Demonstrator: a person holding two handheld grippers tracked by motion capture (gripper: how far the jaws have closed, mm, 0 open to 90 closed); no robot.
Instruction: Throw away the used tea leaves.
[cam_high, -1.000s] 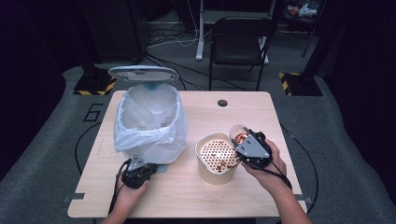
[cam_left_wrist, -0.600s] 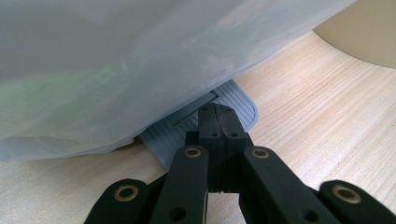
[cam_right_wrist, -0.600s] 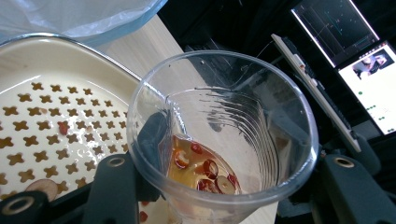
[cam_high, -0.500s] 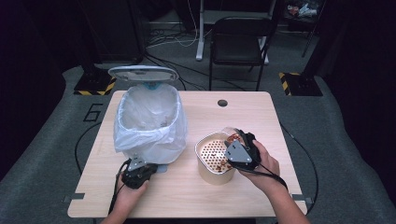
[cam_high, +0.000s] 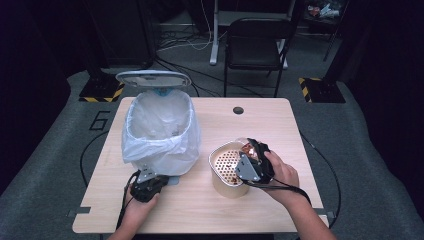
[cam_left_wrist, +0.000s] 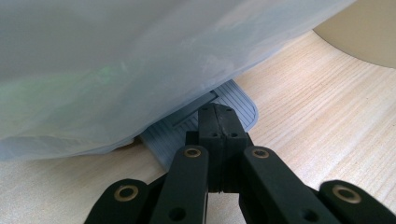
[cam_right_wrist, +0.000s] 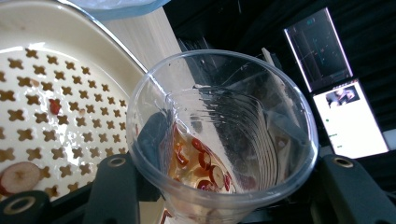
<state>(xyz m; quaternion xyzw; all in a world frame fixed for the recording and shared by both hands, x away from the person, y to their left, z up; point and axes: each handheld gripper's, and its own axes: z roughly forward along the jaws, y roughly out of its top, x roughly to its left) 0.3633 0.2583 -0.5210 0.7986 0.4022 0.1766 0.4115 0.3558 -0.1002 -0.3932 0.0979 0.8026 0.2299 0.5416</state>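
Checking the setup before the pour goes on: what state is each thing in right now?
Bin lid: raised open.
Bin pedal: pressed under the shut left tool.
Clear cup: tilted over the strainer, gripped by the right tool, some liquid and fruit slices inside.
Strainer tub: upright, wet, few fruit bits.

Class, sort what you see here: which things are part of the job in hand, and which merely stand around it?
In use:
clear plastic cup, clamped in the right gripper
perforated strainer bowl
lined pedal bin
pedal, under the shut left gripper

Standing around:
folding chair
lit screens
table's cable hole
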